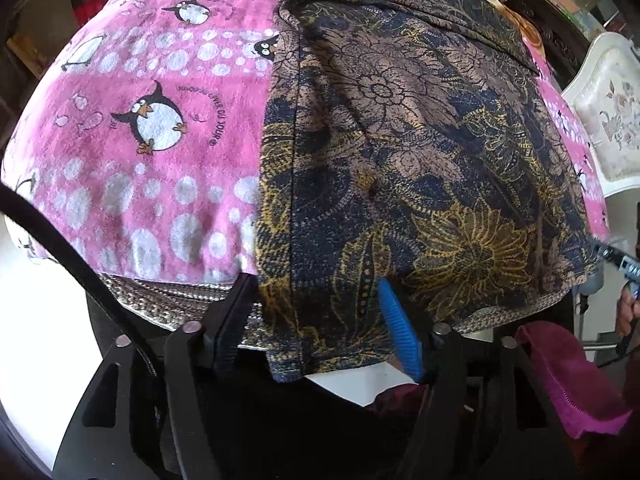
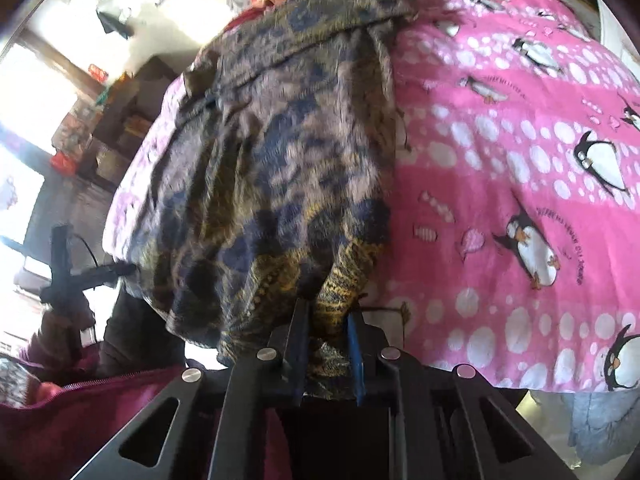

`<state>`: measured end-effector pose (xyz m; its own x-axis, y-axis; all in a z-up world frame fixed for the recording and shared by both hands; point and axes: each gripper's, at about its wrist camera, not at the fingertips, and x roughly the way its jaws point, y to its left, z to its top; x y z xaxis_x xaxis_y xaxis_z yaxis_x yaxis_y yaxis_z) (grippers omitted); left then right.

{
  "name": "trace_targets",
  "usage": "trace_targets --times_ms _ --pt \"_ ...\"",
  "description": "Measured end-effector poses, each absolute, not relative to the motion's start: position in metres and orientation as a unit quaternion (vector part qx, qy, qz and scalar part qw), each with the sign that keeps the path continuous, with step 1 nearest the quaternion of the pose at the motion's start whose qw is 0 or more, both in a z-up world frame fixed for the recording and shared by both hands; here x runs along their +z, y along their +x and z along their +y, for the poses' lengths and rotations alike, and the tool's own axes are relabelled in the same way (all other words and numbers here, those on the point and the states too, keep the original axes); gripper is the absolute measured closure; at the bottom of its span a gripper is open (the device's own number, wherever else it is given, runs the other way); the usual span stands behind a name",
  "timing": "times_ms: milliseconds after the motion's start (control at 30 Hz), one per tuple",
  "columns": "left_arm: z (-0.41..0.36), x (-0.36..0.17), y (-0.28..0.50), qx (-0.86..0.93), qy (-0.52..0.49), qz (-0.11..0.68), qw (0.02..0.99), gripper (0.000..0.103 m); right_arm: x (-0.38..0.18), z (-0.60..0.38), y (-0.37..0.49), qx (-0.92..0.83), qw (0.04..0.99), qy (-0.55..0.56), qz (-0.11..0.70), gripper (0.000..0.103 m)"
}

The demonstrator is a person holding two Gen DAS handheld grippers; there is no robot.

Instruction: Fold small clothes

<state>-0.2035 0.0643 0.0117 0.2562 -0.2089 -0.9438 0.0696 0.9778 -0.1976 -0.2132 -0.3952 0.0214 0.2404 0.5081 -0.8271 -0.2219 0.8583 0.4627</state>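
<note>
Cloth fills most of the left wrist view: a dark floral garment (image 1: 400, 152), navy and brown with yellow flowers, lies spread over a pink penguin-print blanket (image 1: 140, 120) that covers the table. Its near hem hangs over the table's edge at the bottom centre of the frame. The left claw (image 1: 316, 320) stands wide there, its black finger at the garment's left corner and its blue finger (image 1: 400, 332) further right, with the hem lying loose between them. Neither pad presses on the fabric, so I judge this corner to be free. At the far right edge a hand (image 1: 628, 308) holds the other tool.

From the right wrist view, which is somewhat blurred, the same floral garment (image 2: 272, 168) runs from the top centre down to the bottom centre, with the pink blanket (image 2: 500, 184) to its right. The right claw (image 2: 326, 328) is narrow and pinches a bunched bit of the yellow-patterned hem between its fingers. A maroon zipped sleeve (image 2: 80, 412) shows at the lower left.

This looks like the start of a fold: one near corner is gripped, the other is not. Next, I would expect the left claw to close on its corner, so both can lift the hem evenly and carry it toward the far edge without dragging the blanket.
</note>
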Motion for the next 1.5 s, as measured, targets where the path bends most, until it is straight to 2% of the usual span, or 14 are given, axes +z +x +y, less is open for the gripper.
trace_targets --times_ms 267,367,600,967,1000,1033,1233,1500 --pt "0.056 0.010 -0.204 -0.092 -0.033 0.602 0.793 0.034 0.012 -0.395 -0.212 0.234 0.773 0.144 0.571 0.086" --pt "0.056 0.010 -0.203 -0.092 -0.033 0.601 0.793 0.037 0.013 -0.399 -0.213 0.237 0.773 0.139 0.571 0.086" --pt "0.070 0.012 -0.208 -0.091 -0.052 0.601 0.792 0.064 0.022 -0.394 -0.213 0.240 0.785 0.124 0.557 0.094" --pt "0.071 0.012 -0.208 -0.093 -0.049 0.601 0.793 0.069 0.018 -0.388 -0.210 0.240 0.784 0.107 0.563 0.093" --pt "0.071 0.012 -0.208 -0.094 -0.049 0.603 0.790 0.082 0.019 -0.389 -0.210 0.240 0.785 0.109 0.561 0.093" --pt "0.071 0.012 -0.208 -0.095 -0.051 0.606 0.788 0.091 0.020 -0.390 -0.211 0.239 0.787 0.113 0.558 0.094" --pt "0.078 0.030 -0.204 -0.109 -0.067 0.601 0.789 0.096 0.050 -0.402 -0.207 0.244 0.812 0.138 0.512 0.097" --pt "0.099 0.075 -0.185 -0.109 -0.101 0.541 0.828 0.098 0.098 -0.404 -0.171 0.256 0.840 0.166 0.449 0.101"
